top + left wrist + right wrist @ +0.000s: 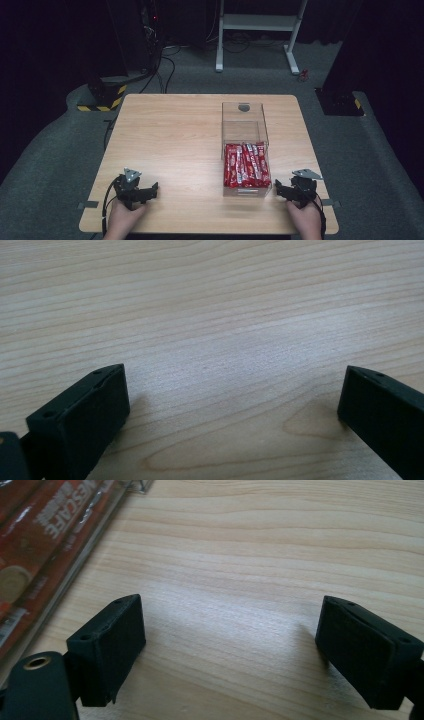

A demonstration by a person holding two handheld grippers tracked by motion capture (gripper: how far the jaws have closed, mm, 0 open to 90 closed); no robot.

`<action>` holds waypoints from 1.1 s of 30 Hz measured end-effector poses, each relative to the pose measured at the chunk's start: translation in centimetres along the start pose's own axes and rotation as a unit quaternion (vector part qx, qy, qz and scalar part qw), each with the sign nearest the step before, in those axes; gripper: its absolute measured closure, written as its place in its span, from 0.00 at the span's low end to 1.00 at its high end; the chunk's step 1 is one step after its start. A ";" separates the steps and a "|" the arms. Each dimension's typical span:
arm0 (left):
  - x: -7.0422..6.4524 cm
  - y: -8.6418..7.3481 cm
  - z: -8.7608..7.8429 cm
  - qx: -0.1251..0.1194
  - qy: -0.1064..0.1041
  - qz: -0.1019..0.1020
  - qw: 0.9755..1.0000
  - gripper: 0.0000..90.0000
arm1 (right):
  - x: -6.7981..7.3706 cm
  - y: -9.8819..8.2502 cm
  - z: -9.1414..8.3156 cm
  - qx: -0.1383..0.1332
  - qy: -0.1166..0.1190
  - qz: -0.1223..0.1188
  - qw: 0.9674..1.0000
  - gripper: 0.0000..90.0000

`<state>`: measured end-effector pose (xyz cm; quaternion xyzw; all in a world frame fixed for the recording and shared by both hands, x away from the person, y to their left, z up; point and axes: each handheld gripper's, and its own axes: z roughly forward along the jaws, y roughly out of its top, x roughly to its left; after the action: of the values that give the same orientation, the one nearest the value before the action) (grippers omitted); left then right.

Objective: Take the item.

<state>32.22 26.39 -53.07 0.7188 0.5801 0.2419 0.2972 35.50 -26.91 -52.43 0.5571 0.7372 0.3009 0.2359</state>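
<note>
while both jaws gape, clear box (244, 131) — red sachets (246, 165) fill its front

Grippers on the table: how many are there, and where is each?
2. The left gripper rests near the table's front left corner, jaws open. The right gripper rests at the front right, beside the clear box of red packets, jaws open.

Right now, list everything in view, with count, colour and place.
table: one, light wood, centre.
clear box: one, transparent, on the table's right half.
red sachets: a packed row, count unclear, red, in the box's near part.
white frame: one, on the floor beyond the table.
left gripper: one, black, open, near left of table.
right gripper: one, black, open, near right, beside the box.
hands: two, at the near edge.
</note>
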 end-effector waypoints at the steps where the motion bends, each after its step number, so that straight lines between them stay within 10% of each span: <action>1: 0.0 0.0 0.0 0.000 -0.004 0.003 1.000 0.00 | 0.2 0.0 0.0 0.002 0.013 -0.014 1.000 0.11; 33: 0.3 -0.2 -0.8 -0.002 -0.053 0.051 0.997 0.12 | 0.5 0.0 0.0 0.004 0.028 -0.030 0.999 0.10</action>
<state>31.56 26.82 -52.68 0.7587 0.5258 0.2194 0.3158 35.42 -26.45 -52.45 0.5271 0.7609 0.3066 0.2215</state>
